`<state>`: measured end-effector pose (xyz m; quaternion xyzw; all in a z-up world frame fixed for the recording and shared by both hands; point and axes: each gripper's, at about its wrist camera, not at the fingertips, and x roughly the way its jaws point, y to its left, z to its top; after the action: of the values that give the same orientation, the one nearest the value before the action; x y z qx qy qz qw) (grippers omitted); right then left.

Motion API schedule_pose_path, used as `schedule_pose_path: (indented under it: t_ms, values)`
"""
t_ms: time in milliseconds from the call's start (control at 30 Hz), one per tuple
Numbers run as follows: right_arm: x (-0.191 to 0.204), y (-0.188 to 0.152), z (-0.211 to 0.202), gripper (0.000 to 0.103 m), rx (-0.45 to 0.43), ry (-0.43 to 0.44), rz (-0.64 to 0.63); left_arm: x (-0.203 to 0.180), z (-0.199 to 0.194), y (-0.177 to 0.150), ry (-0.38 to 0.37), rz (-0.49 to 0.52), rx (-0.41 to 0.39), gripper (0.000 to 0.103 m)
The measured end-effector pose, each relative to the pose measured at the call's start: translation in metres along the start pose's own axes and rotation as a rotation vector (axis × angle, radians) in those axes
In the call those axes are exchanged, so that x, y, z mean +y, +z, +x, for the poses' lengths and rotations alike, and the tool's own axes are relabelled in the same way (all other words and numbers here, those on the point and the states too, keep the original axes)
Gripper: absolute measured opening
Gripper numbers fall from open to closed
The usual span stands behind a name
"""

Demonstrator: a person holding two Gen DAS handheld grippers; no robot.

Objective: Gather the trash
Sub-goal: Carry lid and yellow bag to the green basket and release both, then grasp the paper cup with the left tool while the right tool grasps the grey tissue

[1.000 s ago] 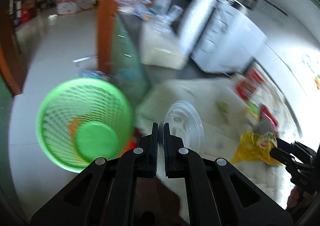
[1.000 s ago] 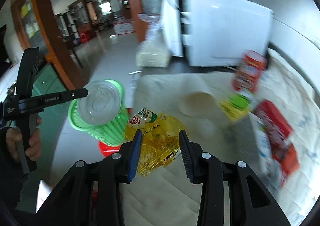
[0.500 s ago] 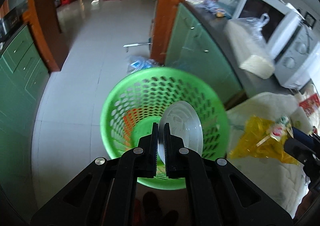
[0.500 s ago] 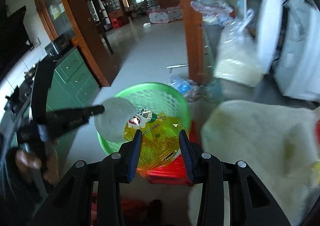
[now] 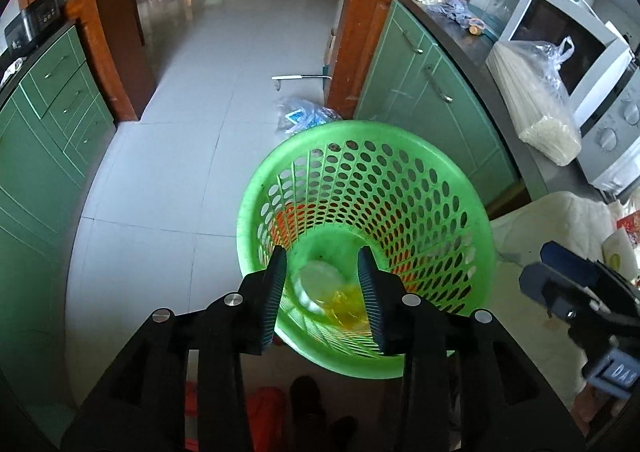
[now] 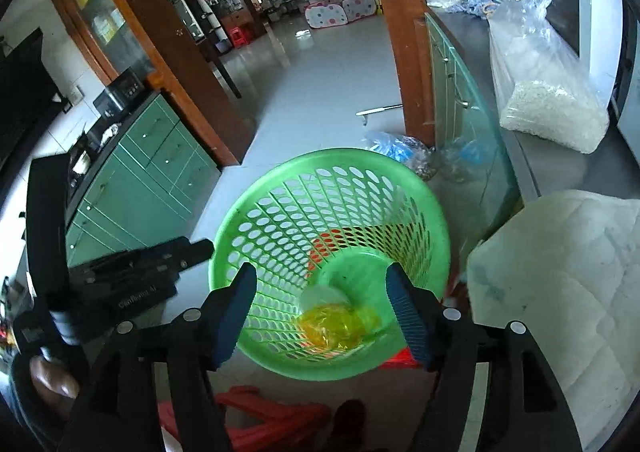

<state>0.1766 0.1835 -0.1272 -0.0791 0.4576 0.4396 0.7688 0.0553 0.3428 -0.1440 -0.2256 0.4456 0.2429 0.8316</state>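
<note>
Surroundings: green cabinets (image 5: 420, 92) on both sides of a tiled floor (image 5: 180, 156); bag of white noodles (image 5: 532, 100) and microwave (image 5: 560, 52) on the tabletop (image 5: 516, 124); crumpled plastic bag (image 5: 304, 114) on the floor behind the basket.
In the way: nothing between either tool and the basket mouth; white quilted cloth (image 6: 560, 292) lies just beside the basket.
Basket: green perforated basket (image 5: 400, 156), upright, on a red stool (image 6: 272, 416).
Trash: clear plastic lid (image 5: 318, 284) and yellow wrapper (image 5: 346, 306), touching, at the basket bottom.
Left gripper (image 5: 322, 292): above the basket, fingers wide, empty.
Right gripper (image 6: 322, 312): above the basket, fingers wide, empty.
</note>
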Motion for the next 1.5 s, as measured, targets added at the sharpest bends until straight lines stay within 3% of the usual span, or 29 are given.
schedule_pose_path:
  t_ms: [67,300,767,1033,1333,1500]
  values:
    - [-0.001,-0.004,-0.012,0.067,-0.013,-0.004,-0.004,-0.005,-0.009,0.000,-0.005,0.000,-0.018,0.047]
    - [-0.017,-0.029,-0.069,0.073,-0.053,-0.046,0.010,-0.037,-0.046,-0.006,-0.046,0.034,-0.091,0.060]
    - [-0.070,-0.115,-0.201,0.085,-0.151,-0.363,0.010,-0.129,-0.097,-0.038,-0.169,0.153,-0.137,0.071]
    - [-0.135,-0.175,-0.268,0.087,-0.167,-0.548,0.139,-0.169,-0.108,-0.058,-0.216,0.216,-0.123,0.073]
    - [-0.204,-0.225,-0.294,0.089,-0.117,-0.675,0.268,-0.200,-0.111,-0.073,-0.245,0.263,-0.103,0.076]
    - [-0.227,-0.237,-0.294,0.089,-0.108,-0.656,0.314,-0.218,-0.112,-0.076,-0.259,0.291,-0.091,0.080]
